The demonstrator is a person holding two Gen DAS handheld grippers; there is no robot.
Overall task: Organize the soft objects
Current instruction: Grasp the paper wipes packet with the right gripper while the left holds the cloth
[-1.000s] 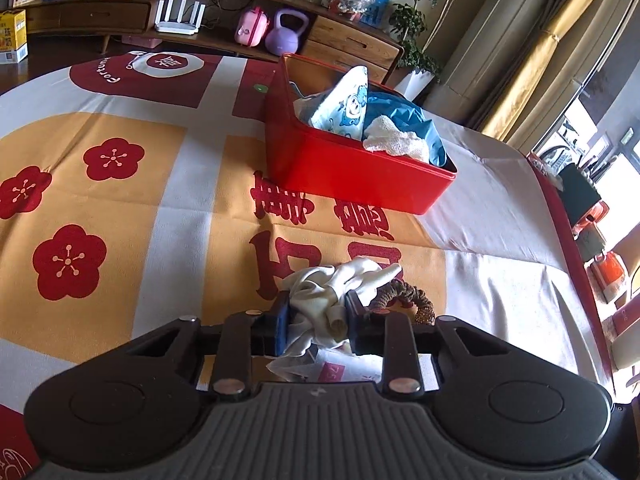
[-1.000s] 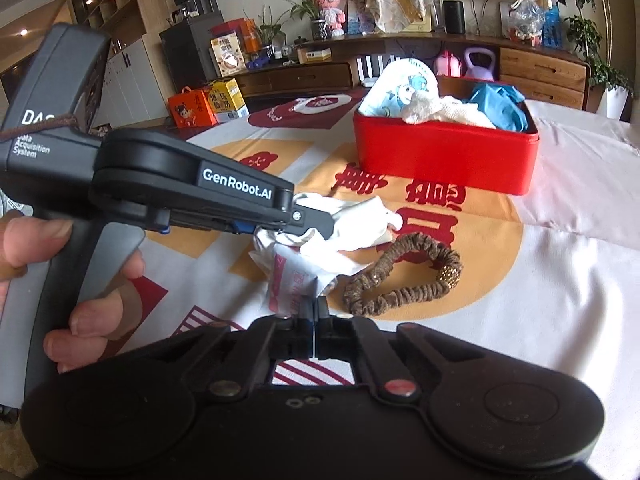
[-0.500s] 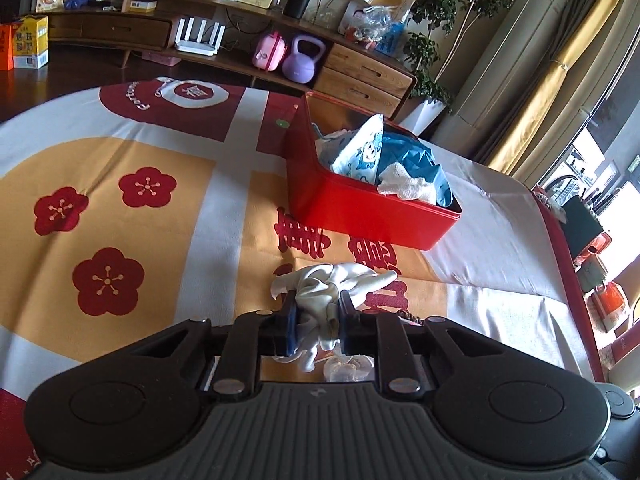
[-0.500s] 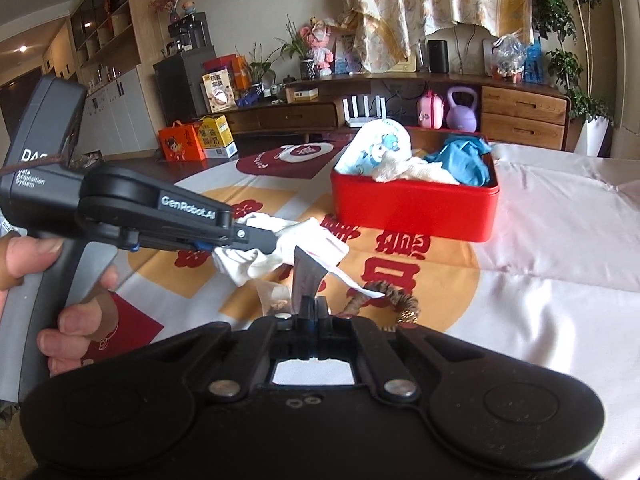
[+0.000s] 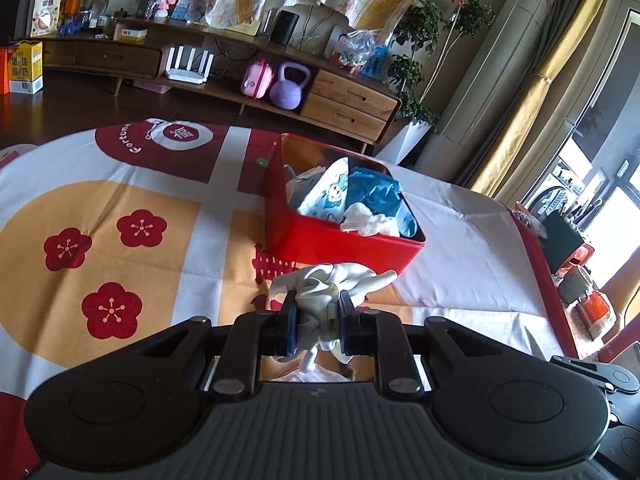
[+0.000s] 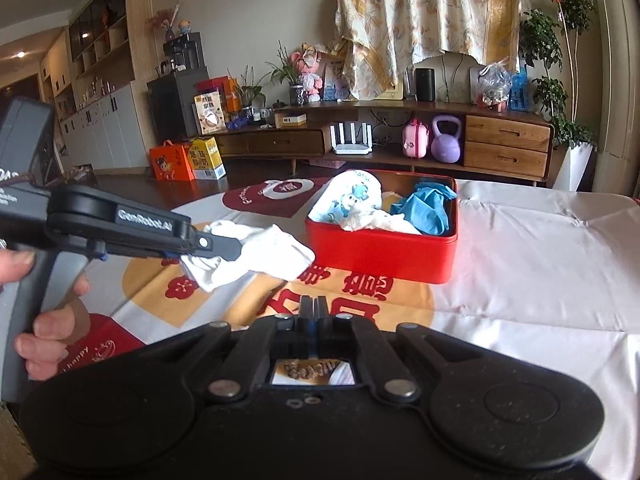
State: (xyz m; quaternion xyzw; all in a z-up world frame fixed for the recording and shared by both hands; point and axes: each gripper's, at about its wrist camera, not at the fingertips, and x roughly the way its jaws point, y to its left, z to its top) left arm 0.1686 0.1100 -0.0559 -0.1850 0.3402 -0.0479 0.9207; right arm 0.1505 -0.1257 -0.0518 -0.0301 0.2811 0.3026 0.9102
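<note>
L gripper (image 5: 316,320) pinches white glove (image 5: 332,284) narrow, lifted off cloth near red box (image 5: 344,248) w/ other softs, prob headed there; R gripper (image 6: 314,312) shut, empty

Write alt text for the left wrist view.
The left gripper pinches a bunched white glove, lifted above a patterned tablecloth. Beyond it sits an open red tin holding blue and white soft items.
</note>
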